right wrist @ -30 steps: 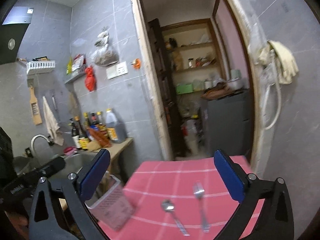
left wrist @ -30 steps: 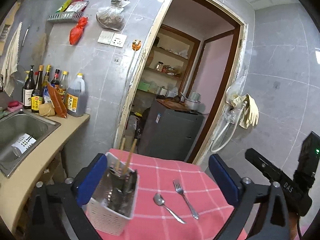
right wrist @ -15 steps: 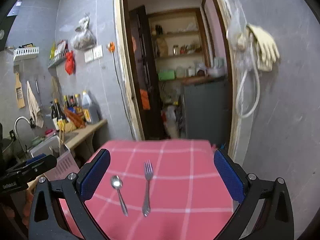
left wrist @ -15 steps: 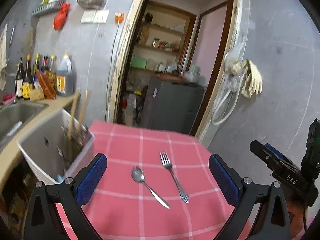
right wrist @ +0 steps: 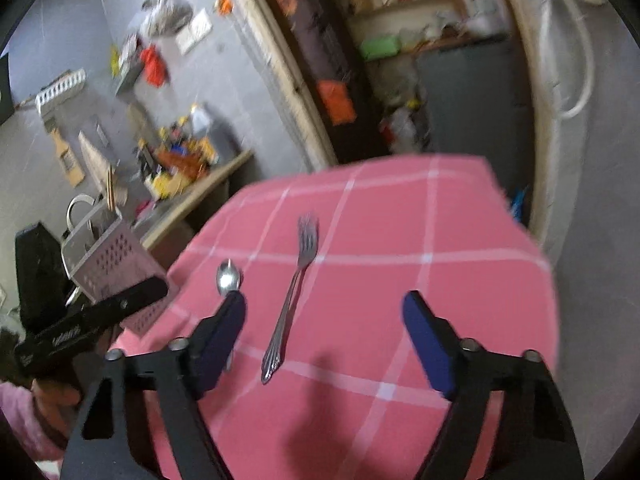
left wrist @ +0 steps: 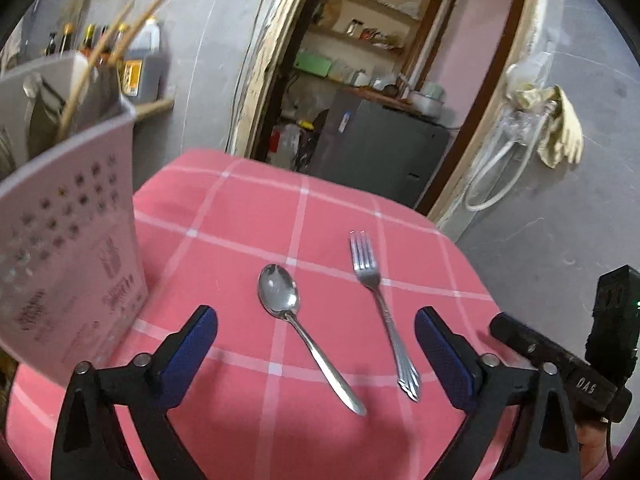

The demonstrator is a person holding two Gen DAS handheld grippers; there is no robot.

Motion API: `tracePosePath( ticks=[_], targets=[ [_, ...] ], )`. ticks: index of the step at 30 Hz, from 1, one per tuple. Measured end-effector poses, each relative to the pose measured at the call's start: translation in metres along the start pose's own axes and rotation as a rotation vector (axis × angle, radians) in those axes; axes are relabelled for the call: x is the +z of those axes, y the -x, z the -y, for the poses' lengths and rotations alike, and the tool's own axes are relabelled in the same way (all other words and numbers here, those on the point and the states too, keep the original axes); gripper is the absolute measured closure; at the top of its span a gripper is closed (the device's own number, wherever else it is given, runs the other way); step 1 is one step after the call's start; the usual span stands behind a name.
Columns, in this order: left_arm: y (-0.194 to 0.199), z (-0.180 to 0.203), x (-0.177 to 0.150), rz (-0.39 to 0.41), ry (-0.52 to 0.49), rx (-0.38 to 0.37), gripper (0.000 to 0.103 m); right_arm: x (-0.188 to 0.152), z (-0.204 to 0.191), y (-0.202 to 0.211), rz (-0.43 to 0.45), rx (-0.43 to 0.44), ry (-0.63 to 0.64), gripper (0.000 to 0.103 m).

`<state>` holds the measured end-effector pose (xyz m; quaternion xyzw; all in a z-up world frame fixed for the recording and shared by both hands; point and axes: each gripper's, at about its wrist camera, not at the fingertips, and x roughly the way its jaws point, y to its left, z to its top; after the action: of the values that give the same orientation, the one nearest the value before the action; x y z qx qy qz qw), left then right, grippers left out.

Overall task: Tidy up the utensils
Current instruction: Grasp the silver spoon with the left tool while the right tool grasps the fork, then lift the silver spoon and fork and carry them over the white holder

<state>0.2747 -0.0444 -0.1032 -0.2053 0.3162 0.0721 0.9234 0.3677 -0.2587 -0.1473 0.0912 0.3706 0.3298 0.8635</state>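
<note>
A metal spoon and a metal fork lie side by side on the pink checked tablecloth. A white perforated utensil holder with chopsticks and cutlery stands at the cloth's left edge. My left gripper is open, low over the cloth, its fingers straddling the handles of both utensils. In the right wrist view my right gripper is open just above the fork; the spoon lies by its left finger and the holder is at far left.
A counter with sauce bottles and a sink runs along the left wall. A doorway behind the table opens onto a dark cabinet and shelves. A hose and rubber gloves hang on the right wall. The table edge drops off at right.
Both grippers have come down and forward toward the spoon and fork. The holder has slid to the far left of the left wrist view. Both stay open.
</note>
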Motion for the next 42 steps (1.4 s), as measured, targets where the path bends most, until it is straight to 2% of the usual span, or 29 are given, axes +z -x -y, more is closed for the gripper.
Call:
tracePosePath(
  ticks=[3, 6, 11, 23, 28, 32, 33, 34, 37, 42],
  targets=[
    [-0.018, -0.005, 0.0, -0.041, 0.024, 0.008, 0.019, 0.0, 0.0, -0.028, -0.086, 0.029, 0.008, 0.057],
    [-0.033, -0.012, 0.001, -0.075, 0.069, -0.003, 0.028, 0.002, 0.0, -0.052, -0.14, 0.038, 0.003, 0.064],
    [-0.054, -0.025, 0.004, -0.116, 0.151, -0.023, 0.041, 0.009, -0.004, -0.086, -0.195, 0.065, -0.004, 0.067],
    [-0.077, -0.035, 0.005, -0.158, 0.226, -0.037, 0.072, 0.05, -0.023, -0.134, -0.261, 0.105, 0.102, 0.073],
    [-0.081, -0.037, 0.003, -0.18, 0.244, -0.055, 0.092, 0.065, -0.025, -0.151, -0.29, 0.13, 0.112, 0.074],
    [-0.081, -0.034, 0.003, -0.183, 0.235, -0.064, 0.099, 0.071, -0.021, -0.164, -0.316, 0.171, 0.095, 0.077],
    [-0.08, -0.032, 0.003, -0.18, 0.228, -0.068, 0.1, 0.072, -0.019, -0.166, -0.319, 0.171, 0.084, 0.088],
    [-0.078, -0.03, 0.004, -0.177, 0.22, -0.073, 0.1, 0.073, -0.016, -0.167, -0.319, 0.158, 0.065, 0.089],
    [-0.071, -0.024, 0.004, -0.178, 0.178, -0.091, 0.1, 0.067, -0.009, -0.163, -0.312, 0.187, 0.008, 0.099],
    [-0.056, -0.013, 0.008, -0.189, 0.136, -0.116, 0.101, 0.049, -0.013, -0.137, -0.283, 0.154, -0.009, 0.1]
  ],
)
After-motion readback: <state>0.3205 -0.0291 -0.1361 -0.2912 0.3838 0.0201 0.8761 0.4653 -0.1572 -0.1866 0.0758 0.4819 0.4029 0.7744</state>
